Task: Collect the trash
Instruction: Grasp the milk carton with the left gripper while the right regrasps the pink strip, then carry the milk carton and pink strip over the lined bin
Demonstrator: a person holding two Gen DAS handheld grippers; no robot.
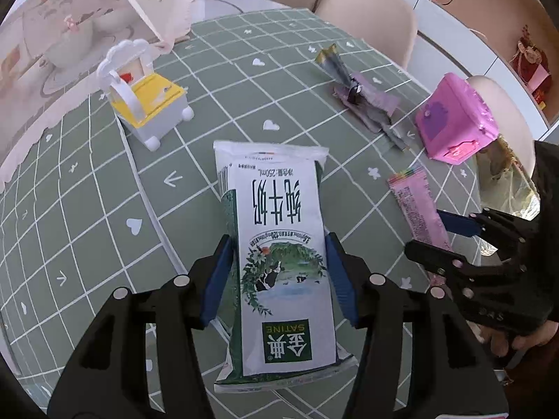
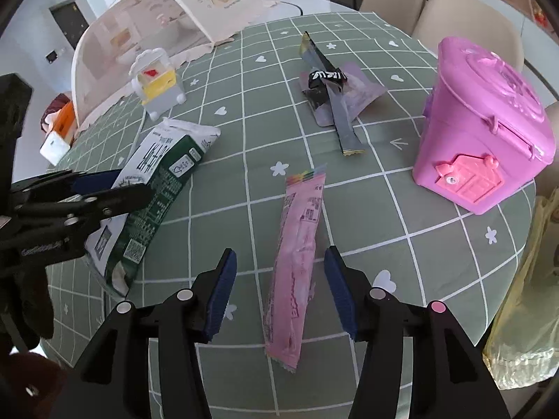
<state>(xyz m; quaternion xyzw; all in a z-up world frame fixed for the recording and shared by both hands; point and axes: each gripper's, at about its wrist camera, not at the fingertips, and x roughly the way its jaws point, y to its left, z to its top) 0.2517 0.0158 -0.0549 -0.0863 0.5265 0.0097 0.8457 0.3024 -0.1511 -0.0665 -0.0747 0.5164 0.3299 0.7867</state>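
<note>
Now, the left hand-held gripper has its blue pads pressed on either side of the milk carton, gripping it around the middle while the carton's far end lies toward the toy cart. Over on the other side, the right hand-held gripper stands open, its jaws straddling the near end of the pink wrapper without touching it; that wrapper lies flat on the green checked worktop. Further out, a crumpled heap of dark and lilac wrappers waits near the middle, and the pink lidded bin sits to the right, with a yellowish bag hanging just off the worktop edge. A mesh food cover stands at the far side. The risks, as I judge them: the wrapper is thin and flat, so the right jaws could close over it and scrape the cloth instead, or pinch the cloth along with it. The carton looks soft and partly collapsed, so it may buckle or slip when lifted.
</note>
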